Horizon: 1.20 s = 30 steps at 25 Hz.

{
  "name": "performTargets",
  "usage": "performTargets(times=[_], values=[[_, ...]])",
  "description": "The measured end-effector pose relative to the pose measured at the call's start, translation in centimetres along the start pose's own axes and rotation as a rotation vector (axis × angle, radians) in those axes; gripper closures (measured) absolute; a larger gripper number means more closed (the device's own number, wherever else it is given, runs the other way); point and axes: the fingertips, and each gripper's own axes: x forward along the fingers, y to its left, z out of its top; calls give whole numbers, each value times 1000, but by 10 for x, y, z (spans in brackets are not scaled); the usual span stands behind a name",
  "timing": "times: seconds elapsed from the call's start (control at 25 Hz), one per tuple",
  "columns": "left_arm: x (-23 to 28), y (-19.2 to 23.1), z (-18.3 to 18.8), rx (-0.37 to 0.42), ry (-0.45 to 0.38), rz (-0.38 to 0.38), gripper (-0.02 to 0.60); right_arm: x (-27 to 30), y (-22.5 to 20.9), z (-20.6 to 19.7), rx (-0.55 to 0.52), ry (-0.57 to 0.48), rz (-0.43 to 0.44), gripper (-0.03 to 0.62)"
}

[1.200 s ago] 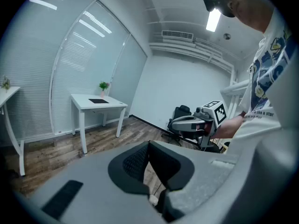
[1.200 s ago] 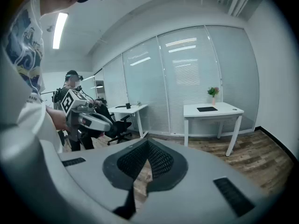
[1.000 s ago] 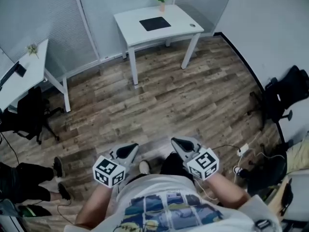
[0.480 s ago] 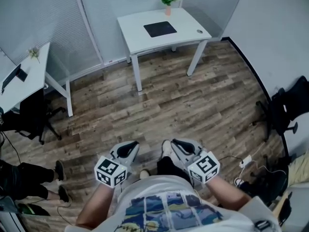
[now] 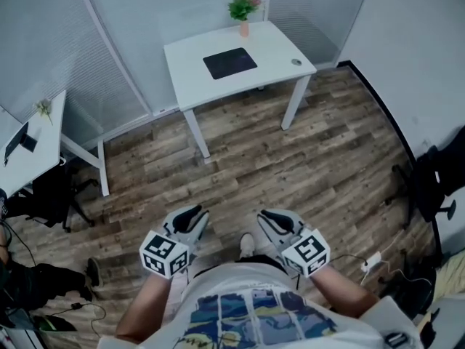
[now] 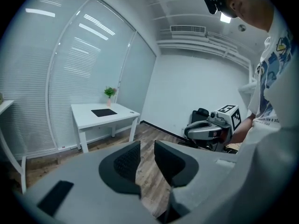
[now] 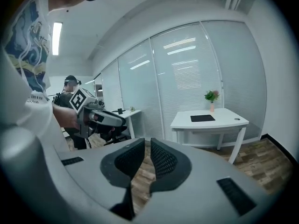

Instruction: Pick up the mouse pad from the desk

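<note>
Mouse pad (image 5: 229,62) on desk (image 5: 190,58); hand-held grippers empty, left (image 6: 147,144) just opening, right (image 7: 146,142) barely apart.

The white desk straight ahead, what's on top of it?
A black mouse pad lies flat, a small potted plant stands at the back edge, and a little round thing sits near one corner. Anything beneath the pad is hidden.
</note>
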Motion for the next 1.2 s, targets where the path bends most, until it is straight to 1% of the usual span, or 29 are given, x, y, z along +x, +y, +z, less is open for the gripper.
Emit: performTargets(times=[0.08, 0.24, 0.36, 0.56, 0.72, 0.8, 0.92, 1.2], values=[[26, 5, 12, 2, 3, 2, 499, -1, -28, 1, 16, 7, -11, 554], [68, 16, 30, -2, 3, 11, 491, 0, -77, -4, -8, 0, -15, 543], [89, 24, 42, -2, 10, 8, 488, 4, -95, 0, 3, -5, -15, 540], [119, 52, 64, 4, 5, -14, 488, 24, -117, 8, 15, -5, -26, 540], [147, 88, 79, 8, -4, -40, 488, 47, -140, 14, 24, 14, -61, 540], [160, 108, 89, 10, -8, -48, 486, 60, -153, 21, 29, 7, -86, 540], [177, 144, 108, 16, -17, -57, 486, 82, -169, 41, 12, -6, -117, 542], [221, 230, 151, 34, -11, -107, 480, 155, -198, 82, 17, 27, -180, 543]])
